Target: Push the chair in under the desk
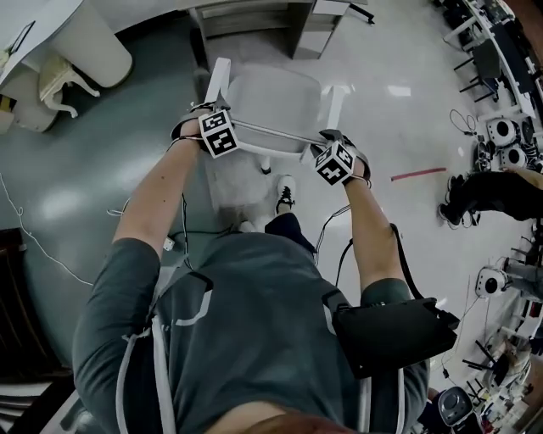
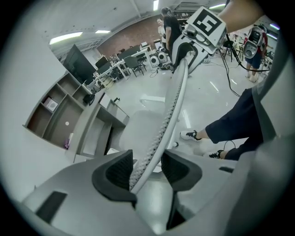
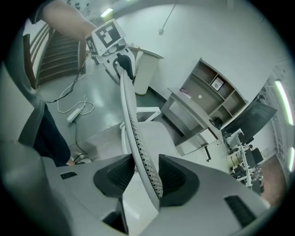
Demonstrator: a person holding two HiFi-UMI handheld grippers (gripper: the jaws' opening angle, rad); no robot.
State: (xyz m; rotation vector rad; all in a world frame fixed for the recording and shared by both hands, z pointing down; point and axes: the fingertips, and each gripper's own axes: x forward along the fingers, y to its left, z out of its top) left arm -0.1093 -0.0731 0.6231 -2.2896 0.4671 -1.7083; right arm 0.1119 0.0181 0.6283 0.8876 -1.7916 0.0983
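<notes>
A white mesh-back chair [image 1: 273, 95] stands on the floor, facing the grey desk [image 1: 254, 19] at the far end. In the head view both grippers sit on the top rail of its backrest [image 1: 276, 132]. My left gripper [image 1: 214, 125] is at the rail's left end. In the left gripper view the jaws of my left gripper [image 2: 146, 168] straddle the backrest [image 2: 174, 103] with a thin gap at one pad, so it is open. My right gripper [image 1: 338, 159] holds the right end. There the backrest [image 3: 129, 115] is pinched in my right gripper [image 3: 140, 173].
The person's shoes [image 1: 285, 193] are just behind the chair. A cable and a power strip [image 3: 76, 113] lie on the floor to the left. A white bin [image 1: 95, 44] stands at the far left, a strip of red tape [image 1: 417, 174] and robot gear at the right.
</notes>
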